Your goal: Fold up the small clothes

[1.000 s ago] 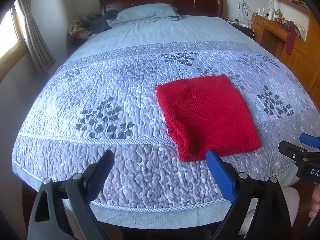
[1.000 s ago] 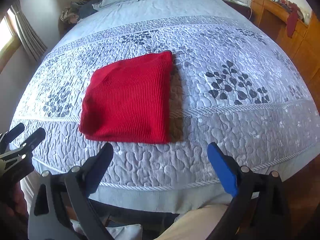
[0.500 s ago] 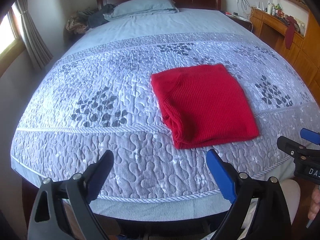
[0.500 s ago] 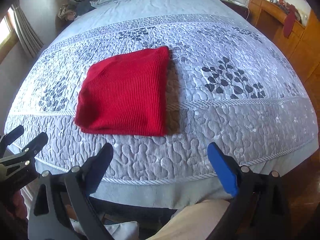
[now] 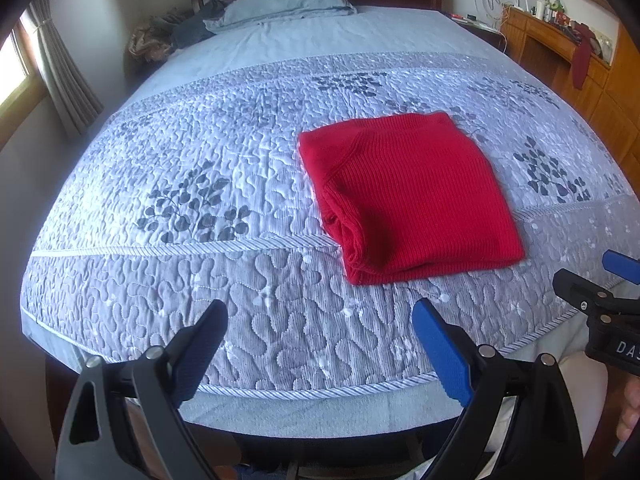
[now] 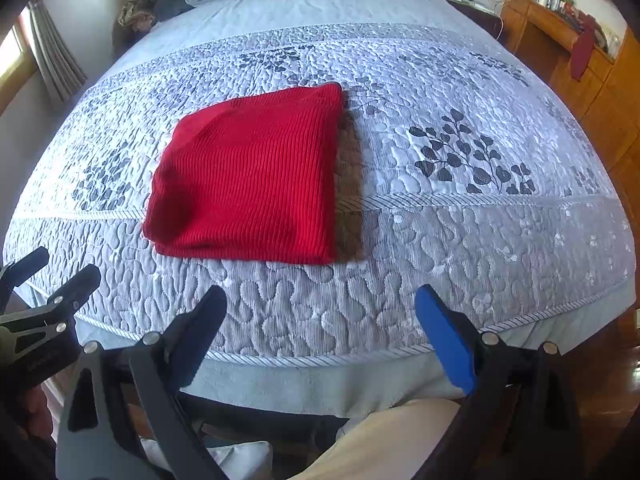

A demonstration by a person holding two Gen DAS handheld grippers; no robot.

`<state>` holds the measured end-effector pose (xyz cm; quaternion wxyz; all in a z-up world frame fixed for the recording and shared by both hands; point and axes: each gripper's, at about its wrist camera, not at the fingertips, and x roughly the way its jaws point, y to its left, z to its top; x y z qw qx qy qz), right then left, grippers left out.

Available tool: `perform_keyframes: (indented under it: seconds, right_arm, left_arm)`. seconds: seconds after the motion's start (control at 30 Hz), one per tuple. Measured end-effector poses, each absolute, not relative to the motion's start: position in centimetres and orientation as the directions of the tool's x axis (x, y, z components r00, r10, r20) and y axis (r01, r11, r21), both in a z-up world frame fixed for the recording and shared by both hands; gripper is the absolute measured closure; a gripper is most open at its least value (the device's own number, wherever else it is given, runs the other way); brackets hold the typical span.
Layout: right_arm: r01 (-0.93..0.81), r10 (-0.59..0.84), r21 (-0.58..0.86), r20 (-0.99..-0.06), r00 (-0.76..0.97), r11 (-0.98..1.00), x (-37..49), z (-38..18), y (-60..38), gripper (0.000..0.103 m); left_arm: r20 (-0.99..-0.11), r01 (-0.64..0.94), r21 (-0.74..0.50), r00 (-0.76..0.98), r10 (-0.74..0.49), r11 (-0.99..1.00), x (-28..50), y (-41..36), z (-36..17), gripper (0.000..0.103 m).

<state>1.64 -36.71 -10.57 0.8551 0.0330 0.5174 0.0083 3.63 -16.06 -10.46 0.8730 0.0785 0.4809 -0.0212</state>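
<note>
Your left gripper [image 5: 320,328] hangs over the near edge of the bed [image 5: 168,312] with its jaws wide apart and nothing between them; your right gripper [image 6: 322,320] sits the same way, jaws spread and empty. The red knitted sweater [image 5: 412,204] lies ahead of both, already folded into a compact, roughly square packet on the quilted bedspread. From the left jaws it sits ahead and off to the blue-finger side; from the right jaws it sits ahead and toward the black-finger side, so it rests roughly between your two tools and well clear of each. Judging by the ribbed knit, expect it to be soft, limp and fairly light, with enough bulk that the layers will slump and slide over one another if you lift from one point. It is not fragile, but the knit can snag or stretch under a pinch on a single layer. The stacked layers show along the side of the packet facing the left jaws; the side toward the right jaws looks like a smooth closed fold. If another fold is wanted, take the two near corners, one in each pair of jaws, biting through all layers, and carry them evenly together.
</note>
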Motion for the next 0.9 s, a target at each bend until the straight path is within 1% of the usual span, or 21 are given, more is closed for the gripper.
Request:
perform_keyframes:
  seconds: [0.9]
  right_arm:
    - [0.027, 0.045, 0.066, -0.878, 0.477, 0.997, 1.64, -10.16, -37.07, 0.008]
  left_arm:
    - [-0.834, 0.113, 0.131, 0.55, 0.048, 0.985, 3.44, -16.22, -10.04, 0.009]
